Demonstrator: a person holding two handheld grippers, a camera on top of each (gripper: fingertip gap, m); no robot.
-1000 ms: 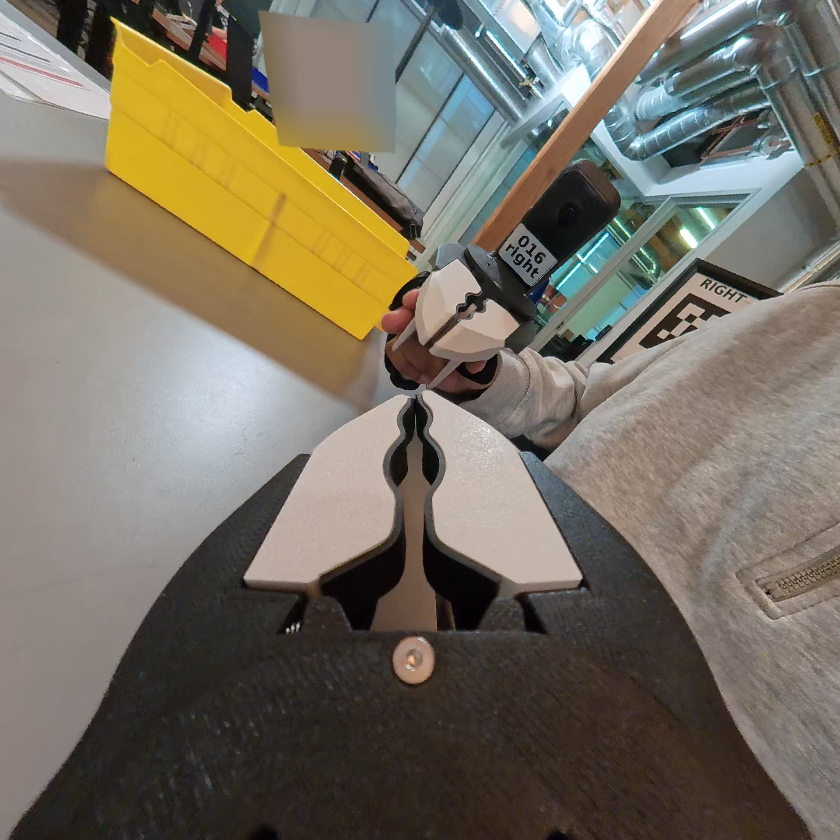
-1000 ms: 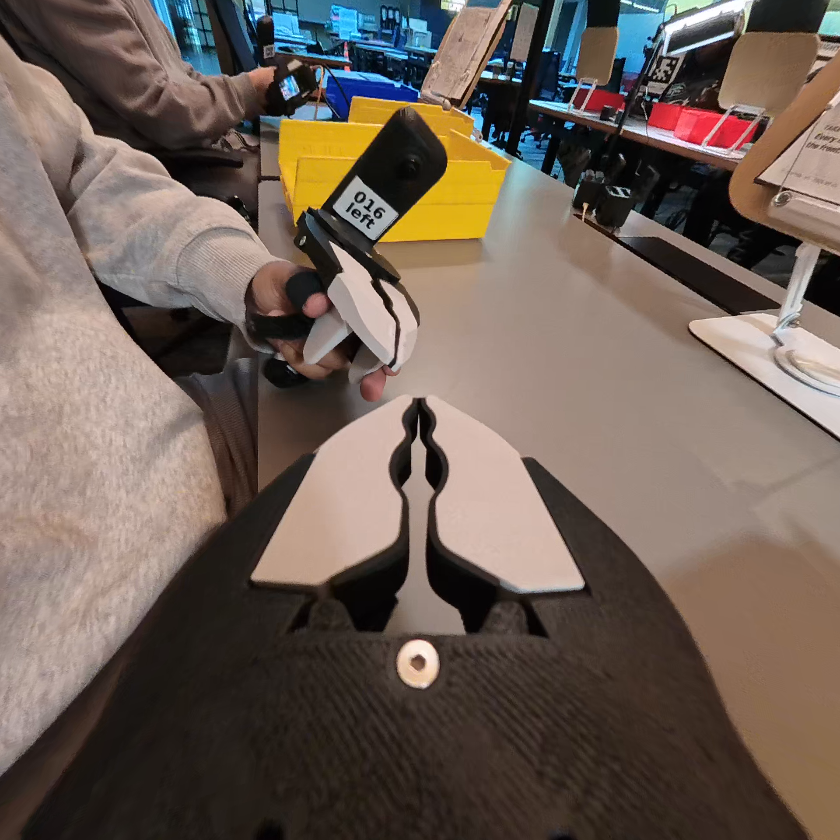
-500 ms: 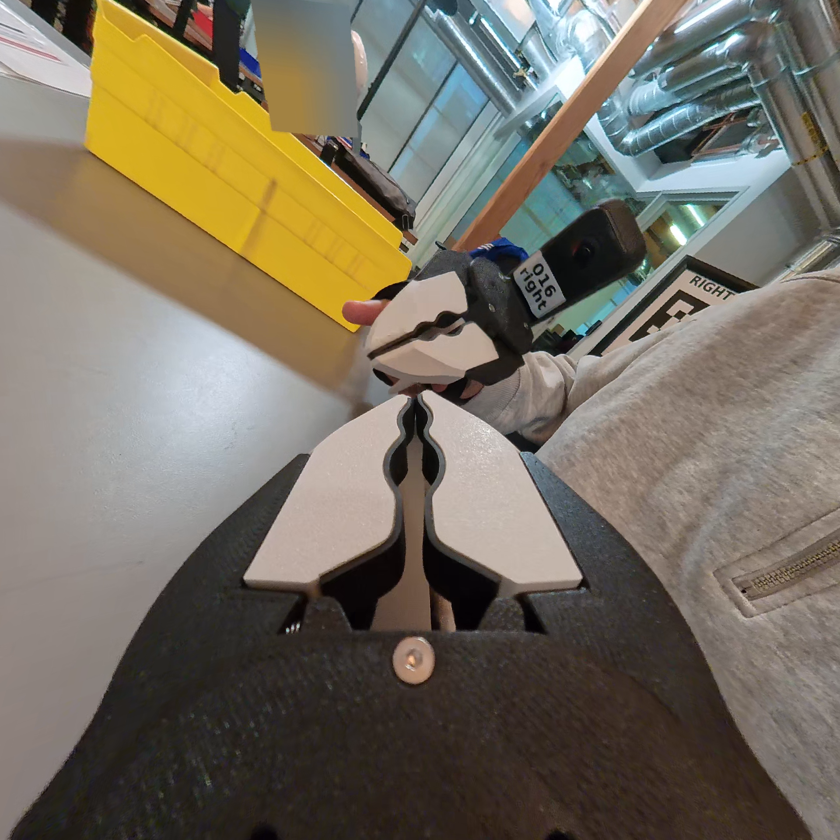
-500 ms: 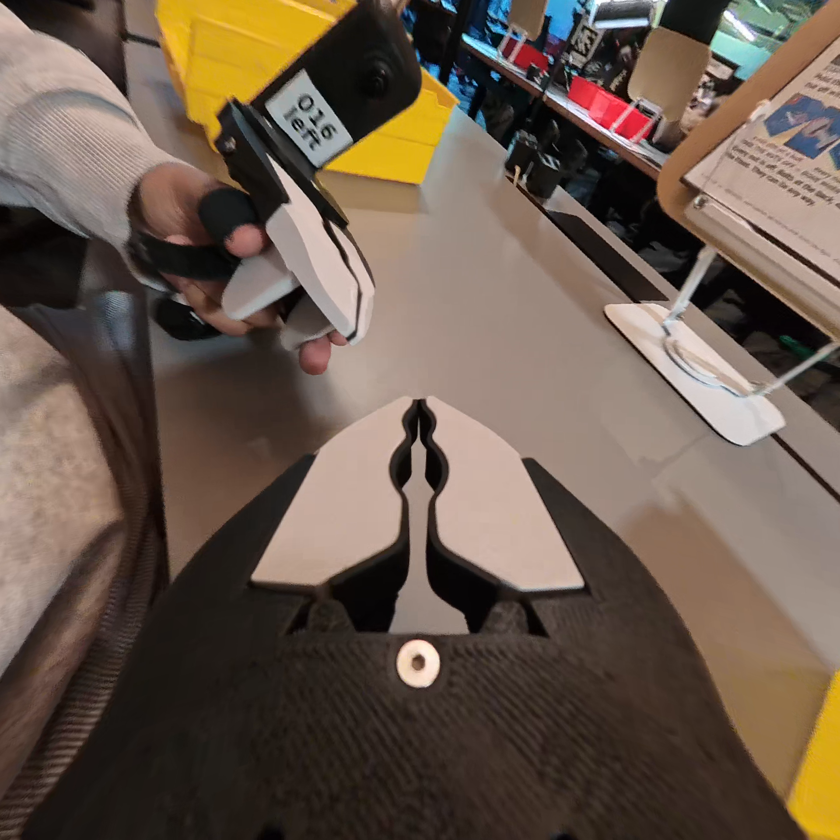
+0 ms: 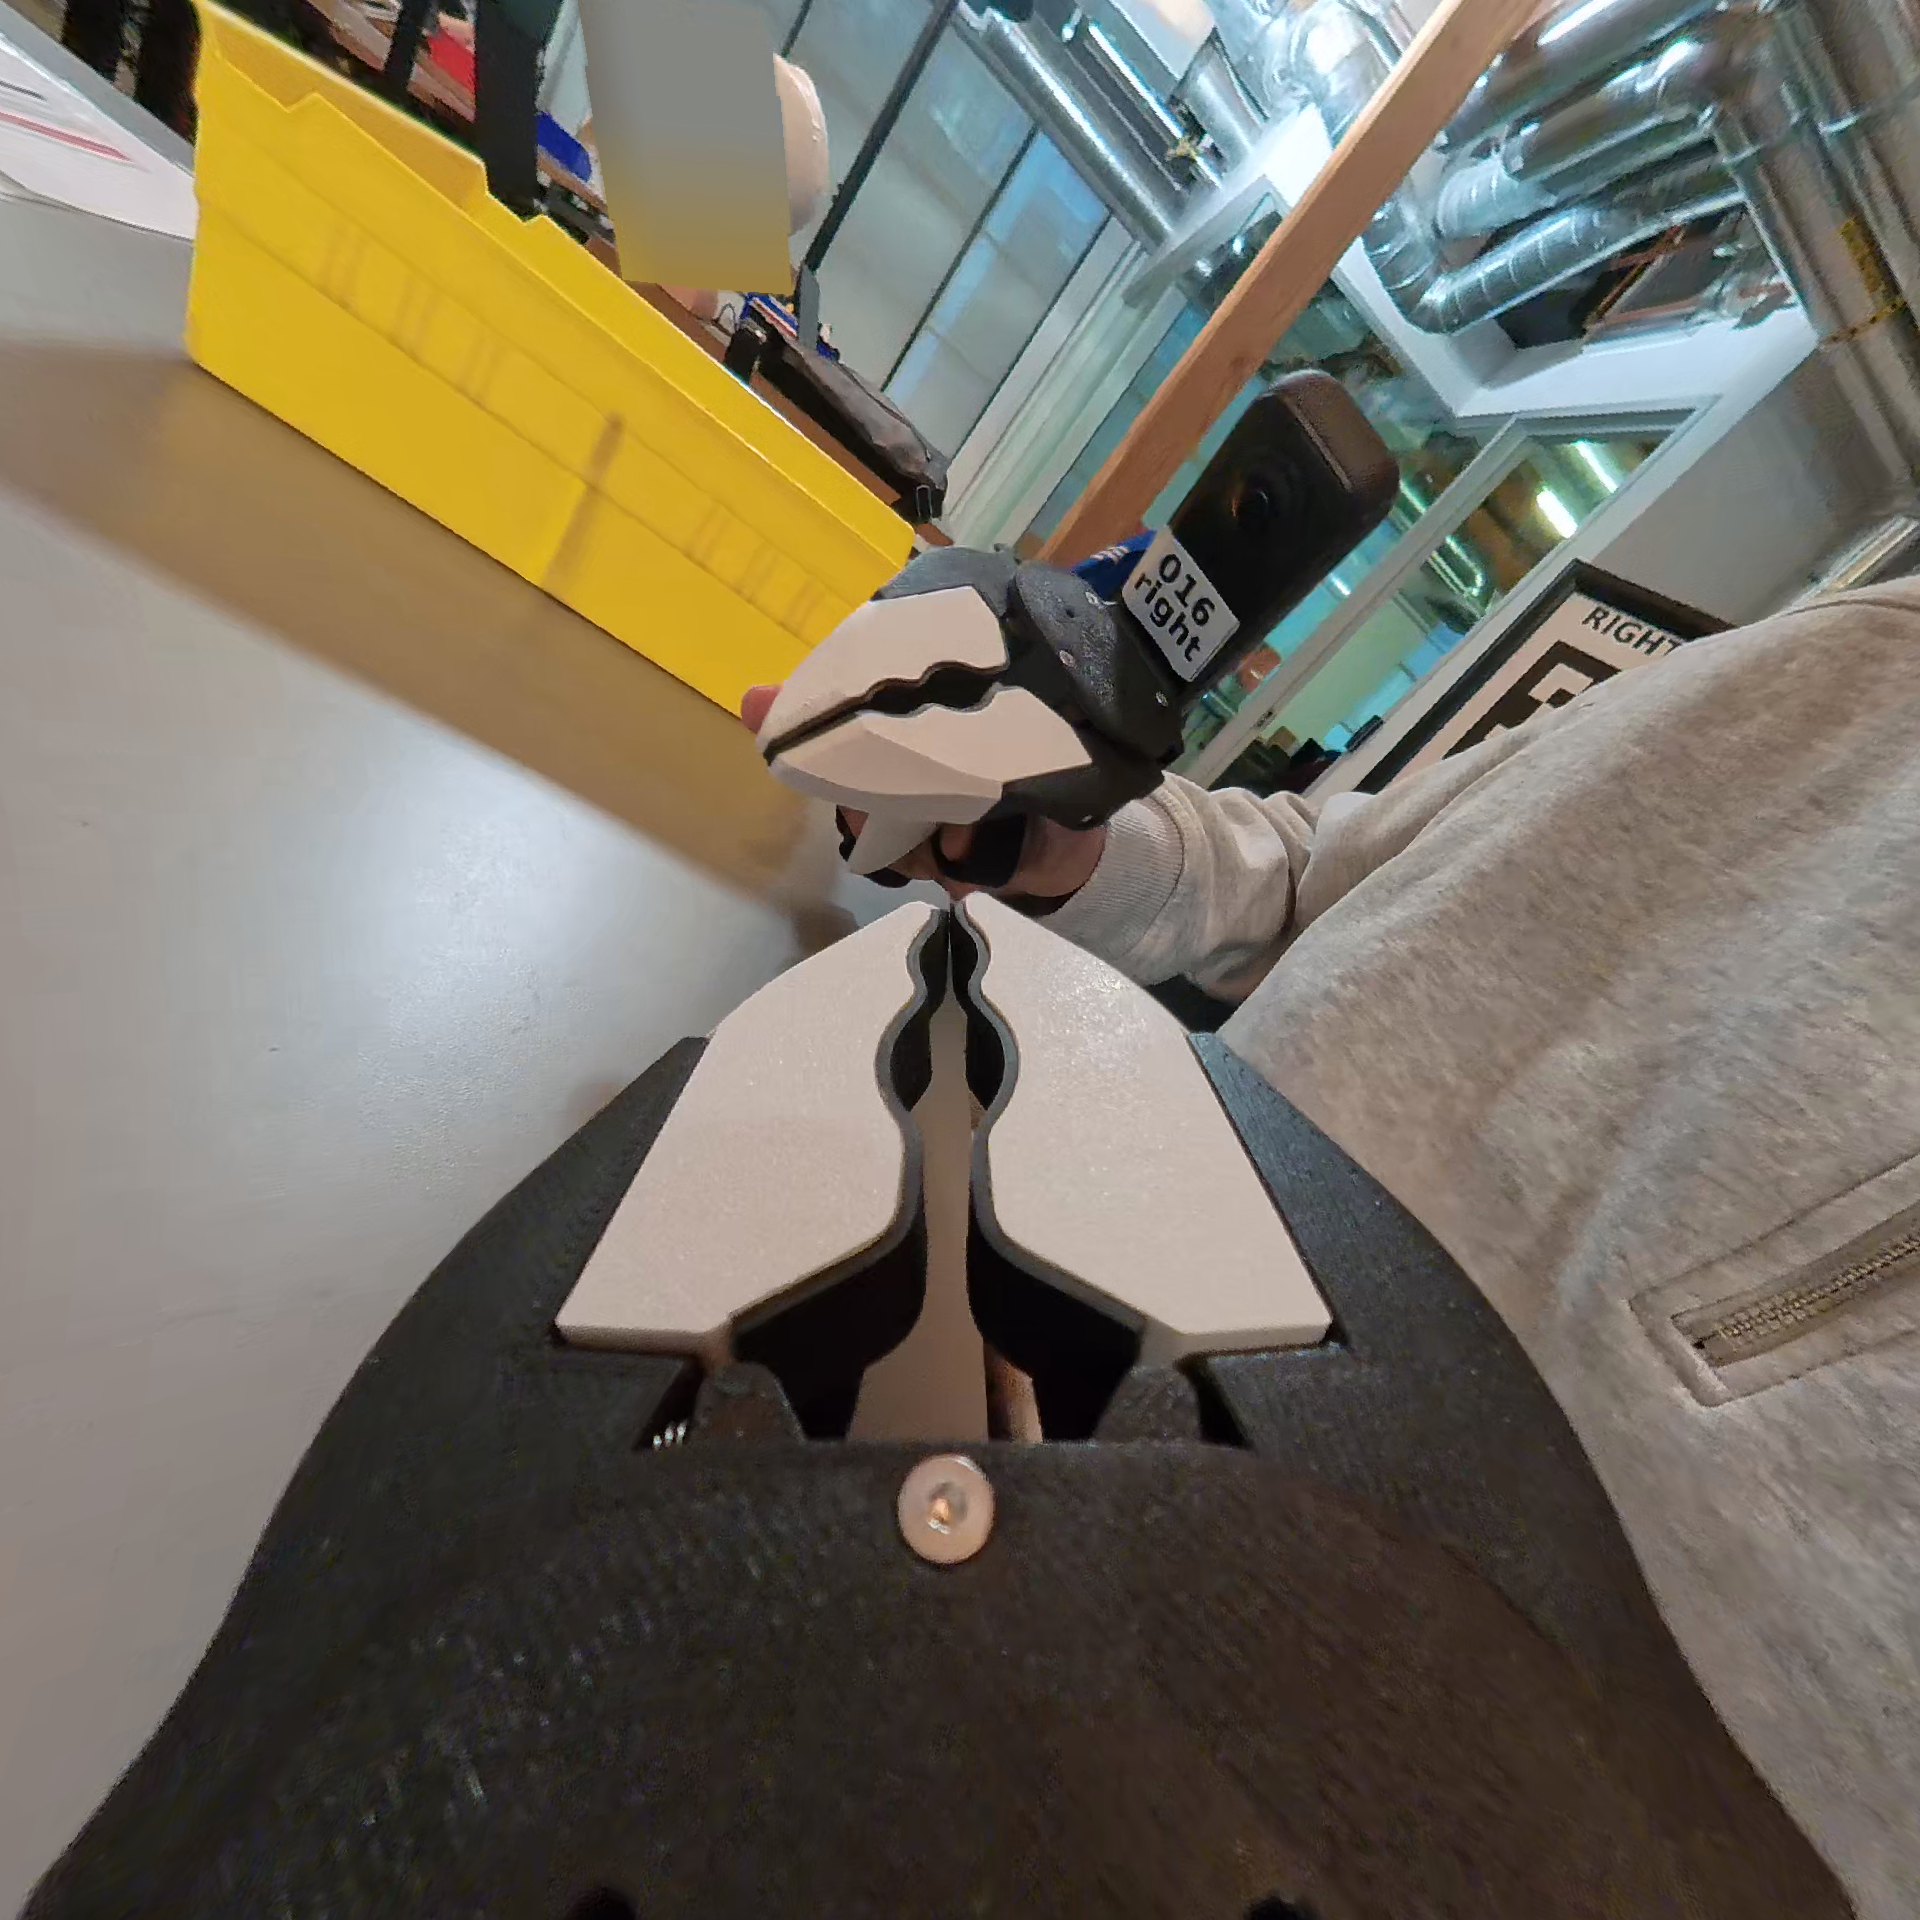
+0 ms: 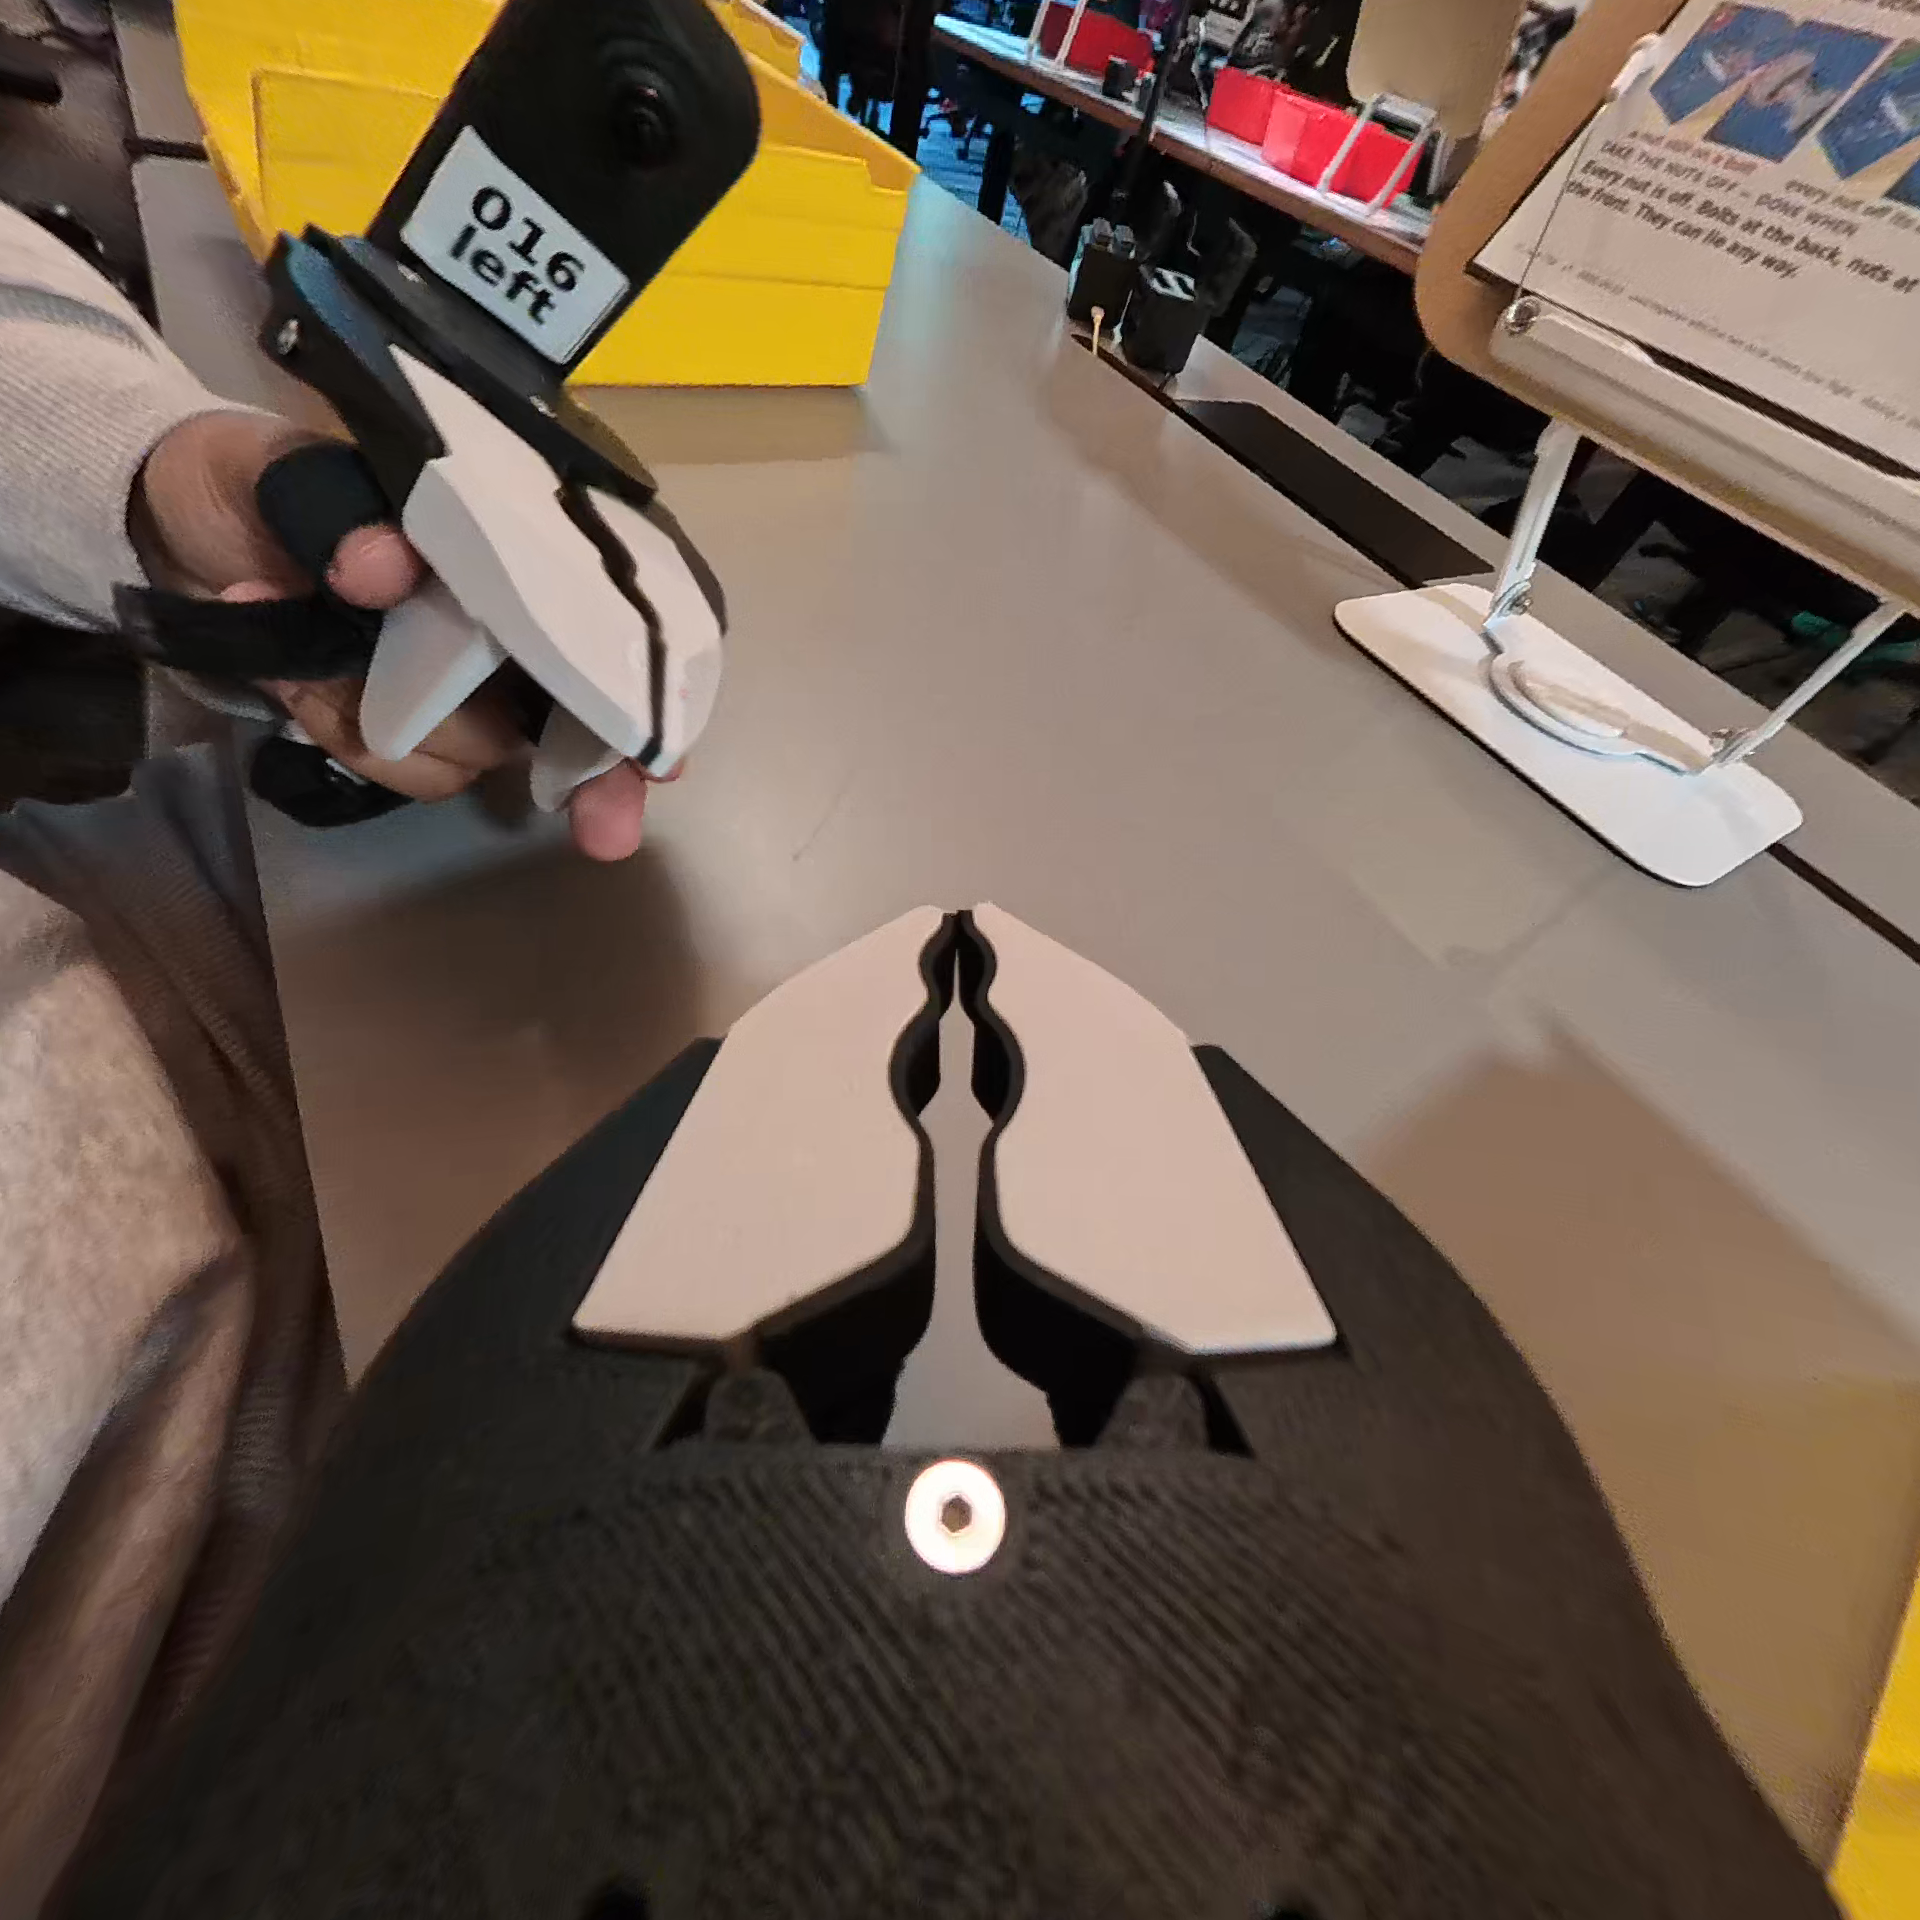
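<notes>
My left gripper (image 5: 948,912) is shut and empty, tilted above a grey table (image 5: 260,935). My right gripper (image 6: 961,914) is shut and empty, low over the same table (image 6: 1039,675). The right gripper also shows in the left wrist view (image 5: 774,743), shut, held in a hand just beyond my left fingertips. The left gripper shows in the right wrist view (image 6: 652,753), shut, held in a hand at the upper left. The two grippers point toward each other and do not touch.
A yellow bin (image 5: 468,343) stands on the table behind the grippers; it also shows in the right wrist view (image 6: 790,229). A paper stand on a white base (image 6: 1579,717) stands at the right. The person's grey sweatshirt (image 5: 1558,1039) fills the right side. A yellow edge (image 6: 1886,1766) shows at the bottom right.
The right gripper has swung toward the table and rolled; the left gripper now looks larger and closer in its view. Both stayed shut.
</notes>
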